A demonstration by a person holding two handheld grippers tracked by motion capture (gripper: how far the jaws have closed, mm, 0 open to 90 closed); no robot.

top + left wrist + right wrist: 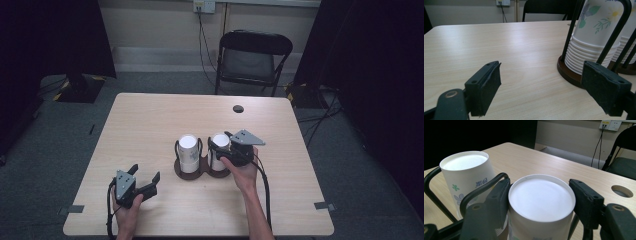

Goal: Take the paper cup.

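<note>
Pale wood-grain laminate forms the table (150, 125), and at its near edge two forearms are seen coming in, each hand holding a black two-jaw gripper. Nearest, at the left, the left gripper (146, 177) is held low over the bare tabletop, well apart from the cups; in the left gripper view (541, 87) its jaws are spread wide with nothing between them, and the dark round base of the cup holder (569, 75) is seen just beyond the right-hand jaw.

A little farther in, the right gripper (220, 150) is set at the right stack of paper cups (220, 145). In the right gripper view (540, 202) the jaws are placed on either side of the upturned top cup (541, 197), just below its white rim. The left pad is pressed against the cup wall; the right pad is seen at the rim, though full contact there cannot be told. Both stacks are stood upside down in the holder (192, 172), each ringed by black wire hoops, near the middle of the table. The left stack (188, 150), printed with small flowers, is untouched.

Farther off, a round cable hole (238, 108) is cut into the tabletop. Beyond the far edge a black folding chair (252, 57) is placed on the grey floor, with a wall socket (204, 6) above it.
</note>
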